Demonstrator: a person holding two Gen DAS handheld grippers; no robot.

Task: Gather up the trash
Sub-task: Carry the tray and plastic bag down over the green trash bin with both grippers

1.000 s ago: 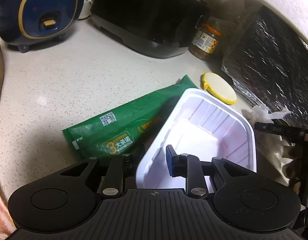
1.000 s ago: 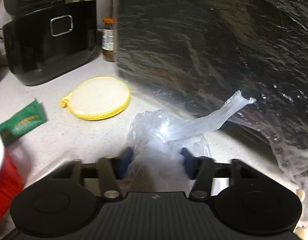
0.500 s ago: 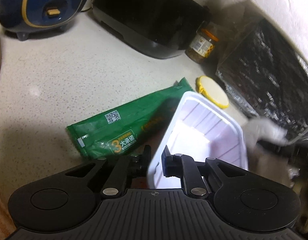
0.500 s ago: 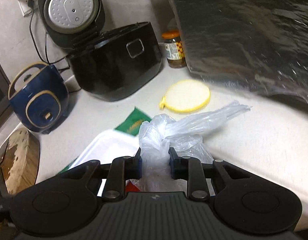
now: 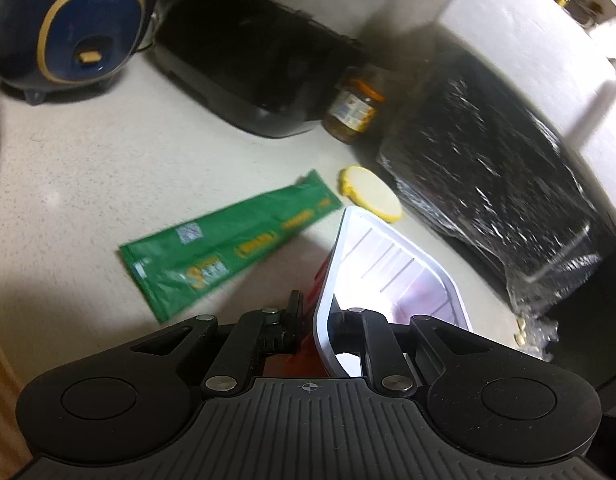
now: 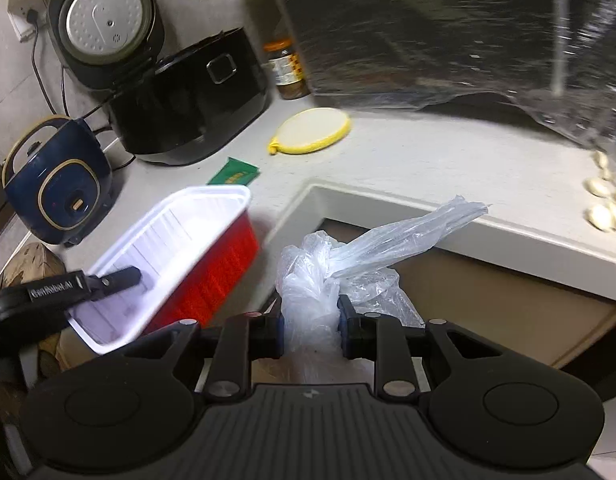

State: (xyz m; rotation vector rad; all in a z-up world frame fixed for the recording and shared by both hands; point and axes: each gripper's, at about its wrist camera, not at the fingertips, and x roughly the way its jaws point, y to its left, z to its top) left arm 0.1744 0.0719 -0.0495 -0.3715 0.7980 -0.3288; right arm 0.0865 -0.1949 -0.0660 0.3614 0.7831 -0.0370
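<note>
My left gripper [image 5: 316, 314] is shut on the rim of a red food tray with a white inside [image 5: 391, 268]. It holds the tray tilted above the counter. The tray [image 6: 176, 248] and the left gripper's finger [image 6: 116, 278] also show in the right wrist view. My right gripper [image 6: 311, 330] is shut on a crumpled clear plastic bag [image 6: 339, 272], held in the air off the counter's front edge. A green snack wrapper [image 5: 228, 248] lies flat on the counter [image 5: 108, 168]; its tip shows in the right wrist view [image 6: 234, 172].
A blue rice cooker [image 5: 72, 28], a black cooker [image 5: 252, 60] with its lid open [image 6: 104, 20], a jar [image 5: 353, 106] and a yellow round pad [image 5: 371, 194] stand at the back. A large black plastic-wrapped box [image 5: 487, 168] fills the right. Garlic cloves [image 6: 607, 204] lie near the edge.
Both grippers have lifted and pulled back from the counter. The tray is off the green wrapper and tilted. The plastic bag now hangs past the counter edge.
</note>
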